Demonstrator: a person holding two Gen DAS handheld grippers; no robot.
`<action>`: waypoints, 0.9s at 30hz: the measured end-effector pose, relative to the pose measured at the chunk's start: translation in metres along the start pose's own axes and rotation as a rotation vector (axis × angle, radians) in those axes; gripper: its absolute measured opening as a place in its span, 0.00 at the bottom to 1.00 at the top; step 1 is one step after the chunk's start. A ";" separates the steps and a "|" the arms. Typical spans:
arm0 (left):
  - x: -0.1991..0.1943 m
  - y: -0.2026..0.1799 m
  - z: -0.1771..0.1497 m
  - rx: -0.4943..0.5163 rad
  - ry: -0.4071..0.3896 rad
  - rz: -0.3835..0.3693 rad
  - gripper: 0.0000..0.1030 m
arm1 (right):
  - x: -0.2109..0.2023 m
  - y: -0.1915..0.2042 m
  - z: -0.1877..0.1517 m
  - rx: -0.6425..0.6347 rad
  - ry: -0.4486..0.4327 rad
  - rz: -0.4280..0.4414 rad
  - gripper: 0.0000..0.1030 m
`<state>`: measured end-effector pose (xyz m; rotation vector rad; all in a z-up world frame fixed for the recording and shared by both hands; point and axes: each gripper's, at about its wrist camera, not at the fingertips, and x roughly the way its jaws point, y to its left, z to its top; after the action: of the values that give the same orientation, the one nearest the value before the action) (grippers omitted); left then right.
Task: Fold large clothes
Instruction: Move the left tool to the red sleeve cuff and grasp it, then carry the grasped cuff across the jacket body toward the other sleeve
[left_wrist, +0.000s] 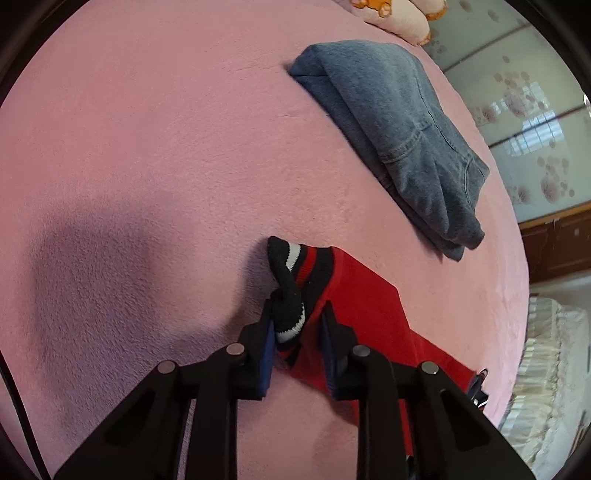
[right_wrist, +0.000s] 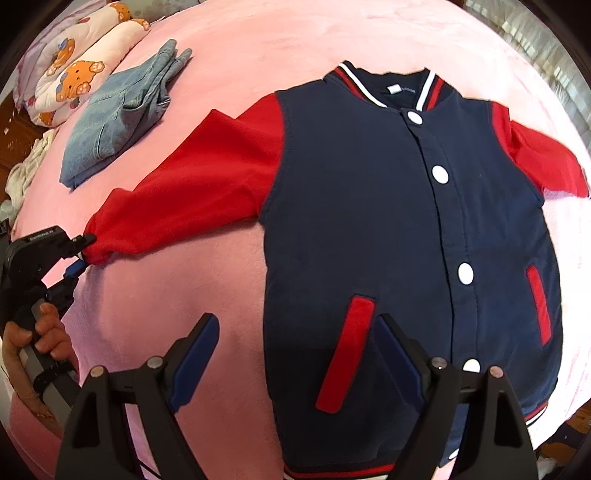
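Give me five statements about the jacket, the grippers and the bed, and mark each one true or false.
1. The left gripper is clamped on the jacket's striped cuff. True.
2. The right gripper holds the jacket's collar. False: it is open, above the jacket near the hem.
3. The jacket is buttoned shut. True.
4. The folded jeans lie on top of the jacket. False: they lie apart on the pink blanket.
5. The sleeves are blue. False: red.

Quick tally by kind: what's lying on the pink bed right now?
Varsity jacket: 1
Folded denim garment: 1
Bear-print quilt roll: 1
Total: 3
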<state>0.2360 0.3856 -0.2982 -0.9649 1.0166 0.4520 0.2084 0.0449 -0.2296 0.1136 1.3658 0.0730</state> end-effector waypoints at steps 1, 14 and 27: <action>-0.001 -0.007 0.000 0.026 -0.001 0.014 0.18 | 0.000 -0.002 0.001 0.010 0.004 0.014 0.81; -0.071 -0.089 -0.041 0.284 -0.060 -0.130 0.18 | 0.006 -0.052 0.035 0.112 0.037 0.161 0.68; -0.088 -0.209 -0.146 0.527 0.020 -0.338 0.18 | -0.029 -0.113 0.063 -0.019 -0.082 0.251 0.68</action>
<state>0.2686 0.1611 -0.1523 -0.6439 0.9032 -0.1089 0.2627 -0.0728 -0.2031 0.2688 1.2628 0.2882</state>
